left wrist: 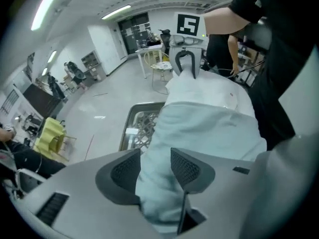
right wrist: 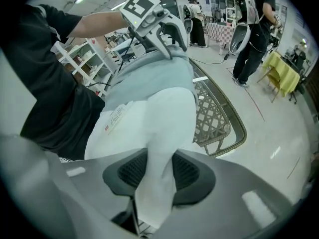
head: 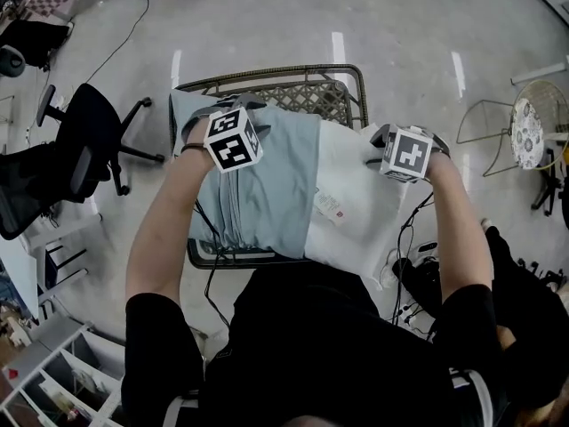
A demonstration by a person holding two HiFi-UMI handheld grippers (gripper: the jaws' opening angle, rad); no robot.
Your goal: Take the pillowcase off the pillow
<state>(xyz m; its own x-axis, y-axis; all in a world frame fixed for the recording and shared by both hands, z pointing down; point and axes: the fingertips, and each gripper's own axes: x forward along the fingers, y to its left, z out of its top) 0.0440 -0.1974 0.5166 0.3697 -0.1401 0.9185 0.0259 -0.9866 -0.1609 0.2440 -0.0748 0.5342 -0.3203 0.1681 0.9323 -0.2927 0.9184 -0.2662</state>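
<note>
Pillowcase, soft, light and limp, lies loose between the parted jaws of the left gripper. Right gripper pinches the pillow. Best hold is probably the bunched cloth just ahead of the left jaws.

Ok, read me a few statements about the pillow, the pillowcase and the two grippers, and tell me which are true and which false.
1. The pillowcase is fully off the pillow. False: the pale blue pillowcase covers the pillow's left part; only its white right part is bare.
2. The right gripper is clamped on white pillow fabric. True.
3. The left gripper has white fabric between its jaws. False: it is pale blue pillowcase fabric.
4. The pillow lies on a woven-top table. True.
5. The black office chair stands at the right of the head view. False: it stands at the left.
</note>
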